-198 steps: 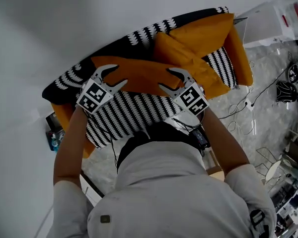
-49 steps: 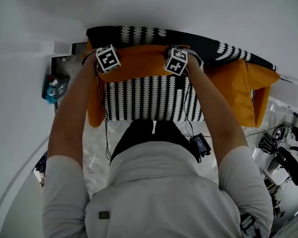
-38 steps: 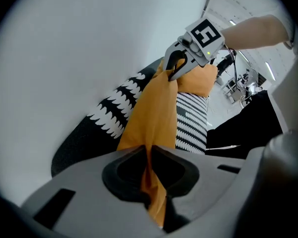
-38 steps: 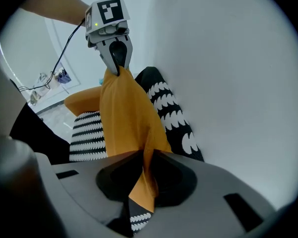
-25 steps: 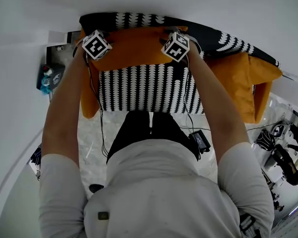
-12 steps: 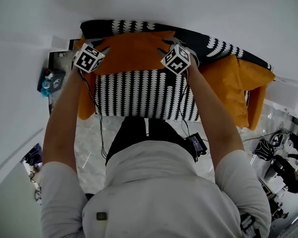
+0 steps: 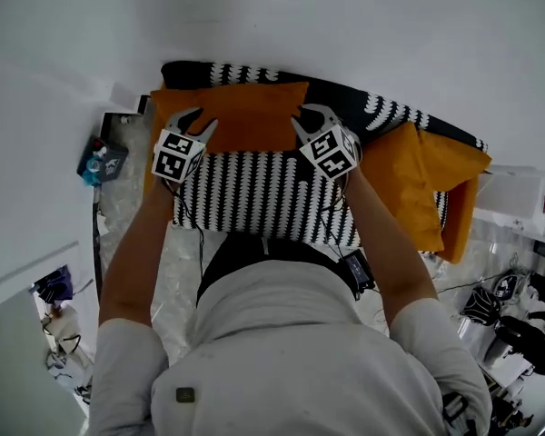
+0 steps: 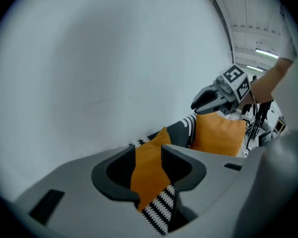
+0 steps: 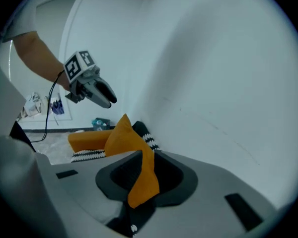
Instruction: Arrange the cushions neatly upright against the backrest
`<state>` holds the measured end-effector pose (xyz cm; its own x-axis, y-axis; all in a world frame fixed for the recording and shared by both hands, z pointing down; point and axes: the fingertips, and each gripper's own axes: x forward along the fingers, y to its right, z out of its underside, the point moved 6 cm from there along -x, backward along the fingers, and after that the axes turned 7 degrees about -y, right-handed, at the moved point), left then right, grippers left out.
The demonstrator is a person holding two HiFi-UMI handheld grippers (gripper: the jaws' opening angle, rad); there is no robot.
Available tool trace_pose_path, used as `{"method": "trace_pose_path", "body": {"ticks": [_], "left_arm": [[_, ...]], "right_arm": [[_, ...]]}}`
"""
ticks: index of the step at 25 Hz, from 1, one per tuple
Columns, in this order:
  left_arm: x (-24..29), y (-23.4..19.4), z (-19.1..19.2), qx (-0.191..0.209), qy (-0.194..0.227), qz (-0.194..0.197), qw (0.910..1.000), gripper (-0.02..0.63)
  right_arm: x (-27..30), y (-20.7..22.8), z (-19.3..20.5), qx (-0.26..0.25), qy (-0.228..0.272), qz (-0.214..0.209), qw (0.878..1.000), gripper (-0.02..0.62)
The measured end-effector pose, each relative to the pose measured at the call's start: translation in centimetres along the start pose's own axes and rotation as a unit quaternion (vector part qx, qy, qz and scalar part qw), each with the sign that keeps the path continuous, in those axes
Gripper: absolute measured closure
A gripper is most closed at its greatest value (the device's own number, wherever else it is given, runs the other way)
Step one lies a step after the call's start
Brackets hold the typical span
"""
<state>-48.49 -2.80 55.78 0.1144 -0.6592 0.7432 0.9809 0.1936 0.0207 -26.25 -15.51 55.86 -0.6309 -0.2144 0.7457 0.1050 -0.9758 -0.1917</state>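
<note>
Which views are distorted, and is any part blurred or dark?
Head view: even light, sharp, the black-and-white patterned sofa bends slightly. Left gripper view and right gripper view: strong fisheye, black corners, the white wall bulges.

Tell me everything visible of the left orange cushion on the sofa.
The cushion is a plain orange rectangle, soft fabric by its look, with pointed corners. It leans, long side down, on the left stretch of the black-and-white backrest, lower edge on the patterned seat. The left gripper and right gripper hover over its two ends, jaws apart; the right's have just been closing. The cushion shows through both gaps, but neither seems to press it.
</note>
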Motion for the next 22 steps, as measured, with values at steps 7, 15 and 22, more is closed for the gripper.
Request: {"method": "trace_pose_path", "body": {"ticks": [7,15,22], "left_arm": [[-7.1,5.6,-4.1,-0.028,0.094,-0.045,0.9941,0.504],[-13.7,12.9,-8.1,-0.044,0.194,-0.065,0.9779,0.587],[-16.1,16.6,-10.2,-0.044,0.221,-0.073,0.9717,0.595]], "right_arm": [[-8.9,-1.5,-2.7,0.053,0.110,-0.002,0.992,0.546],[-16.7,-3.1,-3.6,0.077,0.198,-0.004,0.977,0.568],[-19.6,-2.7,-1.8,0.085,0.220,0.002,0.972,0.569]]}}
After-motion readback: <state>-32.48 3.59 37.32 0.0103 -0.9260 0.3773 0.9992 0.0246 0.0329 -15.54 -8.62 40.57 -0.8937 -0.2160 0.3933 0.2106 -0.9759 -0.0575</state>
